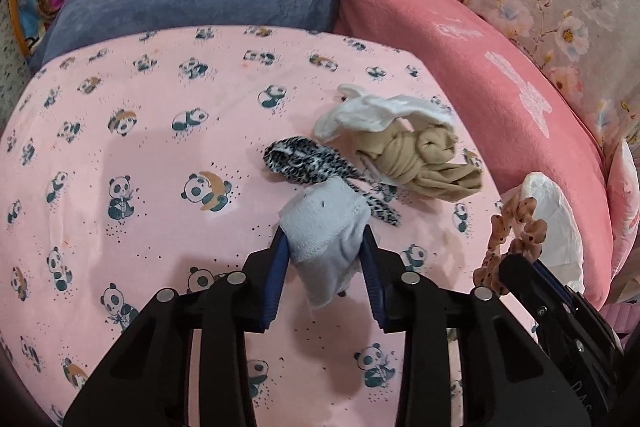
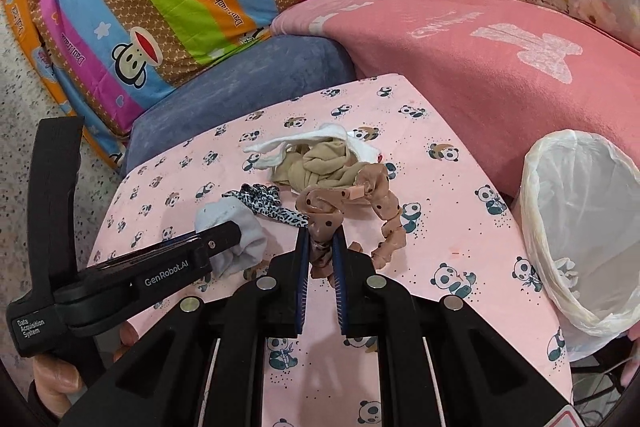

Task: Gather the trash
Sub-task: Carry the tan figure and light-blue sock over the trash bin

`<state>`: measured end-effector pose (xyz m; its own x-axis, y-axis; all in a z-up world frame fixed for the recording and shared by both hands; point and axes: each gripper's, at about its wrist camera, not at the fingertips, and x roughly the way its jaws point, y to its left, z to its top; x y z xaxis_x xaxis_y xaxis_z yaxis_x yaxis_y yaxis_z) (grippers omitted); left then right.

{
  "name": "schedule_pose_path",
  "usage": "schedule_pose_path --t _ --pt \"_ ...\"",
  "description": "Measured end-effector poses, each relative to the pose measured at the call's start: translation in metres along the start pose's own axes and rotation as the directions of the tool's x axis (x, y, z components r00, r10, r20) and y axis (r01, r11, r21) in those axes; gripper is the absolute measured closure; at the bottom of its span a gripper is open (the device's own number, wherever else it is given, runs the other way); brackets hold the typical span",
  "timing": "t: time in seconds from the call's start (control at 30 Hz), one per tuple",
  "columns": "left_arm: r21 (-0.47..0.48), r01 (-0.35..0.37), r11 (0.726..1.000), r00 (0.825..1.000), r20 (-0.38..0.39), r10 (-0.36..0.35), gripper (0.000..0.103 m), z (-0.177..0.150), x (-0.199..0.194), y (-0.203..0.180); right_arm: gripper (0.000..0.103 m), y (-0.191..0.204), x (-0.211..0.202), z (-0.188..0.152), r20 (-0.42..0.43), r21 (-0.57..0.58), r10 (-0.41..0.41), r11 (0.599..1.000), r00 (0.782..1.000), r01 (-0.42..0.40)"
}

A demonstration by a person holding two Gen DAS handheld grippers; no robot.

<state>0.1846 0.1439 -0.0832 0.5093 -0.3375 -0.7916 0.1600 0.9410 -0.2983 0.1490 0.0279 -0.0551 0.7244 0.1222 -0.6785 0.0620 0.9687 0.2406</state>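
A pale grey sock (image 1: pixel 326 227) is clamped in the left gripper (image 1: pixel 325 247) and a spotted tan scrunchie (image 2: pixel 320 223) in the right gripper (image 2: pixel 322 251), both just above the panda-print sheet (image 1: pixel 120 155). Neither is yet dropped in the lined bin (image 2: pixel 536 227) at the right, where something pale lies at the bottom. A black-and-white sock (image 1: pixel 296 159), a beige knot (image 1: pixel 416 155) and a white cloth (image 1: pixel 372 111) are left on the sheet, so the task is judged well short of done.

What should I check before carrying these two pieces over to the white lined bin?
1. Left gripper shut on pale grey sock: ok.
2. Right gripper shut on peach dotted scrunchie: ok.
3. Scrunchie's loose end off the panda sheet: cannot tell.
4. White-lined bin mouth open, beside the right gripper: ok.
5. Beige bundle and black-and-white sock remaining on the sheet: not ok.
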Motion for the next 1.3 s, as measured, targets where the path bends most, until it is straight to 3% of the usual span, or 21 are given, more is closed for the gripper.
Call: schedule_pose_path --t 0.3,0.67,1.3 --pt "0.069 0.006 0.998 0.996 0.09 -0.012 0.069 0.014 -0.04 -0.046 0.091 -0.015 -0.047 0.023 0.108 0.014 0.002 1.0 0.994 -0.004" --pt "0.228 0.023 0.973 0.983 0.17 -0.063 0.069 0.021 -0.07 -0.13 0.091 -0.07 -0.113 0.048 0.231 0.057 -0.064 0.997 0.971 0.052" --pt "0.412 0.088 0.907 0.977 0.143 -0.16 0.069 0.013 -0.056 -0.246 0.091 -0.179 -0.155 0.053 0.265 0.184 -0.183 0.973 0.947 0.137"
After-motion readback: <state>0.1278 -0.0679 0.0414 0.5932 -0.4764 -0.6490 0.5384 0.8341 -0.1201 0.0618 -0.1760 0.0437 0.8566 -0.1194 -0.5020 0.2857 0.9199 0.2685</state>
